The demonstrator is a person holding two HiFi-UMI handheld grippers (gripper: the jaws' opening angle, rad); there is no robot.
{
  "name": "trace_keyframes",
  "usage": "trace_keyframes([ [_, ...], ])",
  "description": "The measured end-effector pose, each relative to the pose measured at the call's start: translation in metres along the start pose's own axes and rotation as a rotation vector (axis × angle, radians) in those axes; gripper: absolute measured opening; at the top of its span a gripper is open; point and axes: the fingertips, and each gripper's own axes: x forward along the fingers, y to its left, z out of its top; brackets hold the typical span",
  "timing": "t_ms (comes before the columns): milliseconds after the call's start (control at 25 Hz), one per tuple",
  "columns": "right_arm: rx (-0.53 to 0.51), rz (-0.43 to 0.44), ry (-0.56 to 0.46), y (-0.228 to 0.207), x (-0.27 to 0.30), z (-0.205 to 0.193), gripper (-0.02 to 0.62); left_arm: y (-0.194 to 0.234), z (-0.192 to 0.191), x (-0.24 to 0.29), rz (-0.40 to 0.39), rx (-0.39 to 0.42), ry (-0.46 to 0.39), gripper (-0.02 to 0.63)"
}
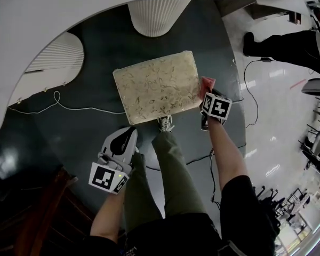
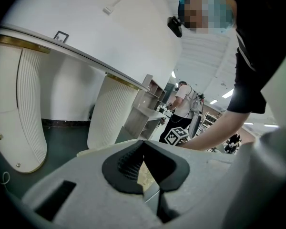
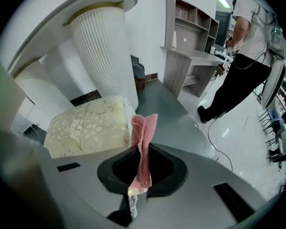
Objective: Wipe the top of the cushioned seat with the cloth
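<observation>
Clamped tight, the right claw [image 3: 140, 171] has both jaws pressed onto a pink ribbed cloth [image 3: 144, 136], which sticks up out of them in a folded bunch. It is held just off the right edge of the cream, flower-patterned cushioned seat [image 1: 157, 87], near that seat's far right corner; whether the cloth actually touches the fabric I cannot tell from where I stand. The seat top itself lies bare and flat (a plump rectangular thing). It sits on the dark green floor [image 1: 96, 127], in front of a white ribbed pillar [image 1: 157, 12].

Over on the other side, the left claw [image 1: 130, 134] has its jaws closed against each other with nothing between them. It hangs low beside the person's olive trouser leg [image 1: 173, 169], short of the seat's near left corner and apart from it. One grey shoe [image 1: 165, 123] is planted right at the seat's near edge. A thin white cable [image 1: 58, 103] trails across the floor to the left of the seat, and another person in dark trousers [image 3: 238, 75] stands off to the right on the pale shiny floor.
</observation>
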Motion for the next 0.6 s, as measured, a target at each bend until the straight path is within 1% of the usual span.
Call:
trace_keyframes([
  [120, 0.024, 0.005, -0.033, 0.003, -0.007, -0.001, 0.026, -0.001, 0.000, -0.001, -0.009, 0.005, 0.004, 0.017],
  [240, 0.059, 0.079, -0.097, 0.034, -0.021, -0.001, 0.026, -0.002, -0.002, -0.005, -0.019, 0.008, 0.009, 0.017],
  [320, 0.085, 0.155, -0.140, 0.068, -0.035, -0.004, 0.026, -0.001, -0.003, -0.009, -0.025, 0.010, 0.011, 0.018],
  [400, 0.109, 0.237, -0.160, 0.108, -0.049, -0.013, 0.026, 0.001, -0.003, -0.015, -0.027, 0.014, 0.013, 0.017],
  [480, 0.116, 0.319, -0.152, 0.154, -0.060, -0.029, 0.026, 0.005, -0.003, -0.021, -0.026, 0.018, 0.013, 0.017],
  [600, 0.085, 0.432, -0.107, 0.223, -0.071, -0.061, 0.026, 0.012, -0.004, -0.033, -0.021, 0.019, 0.015, 0.017],
])
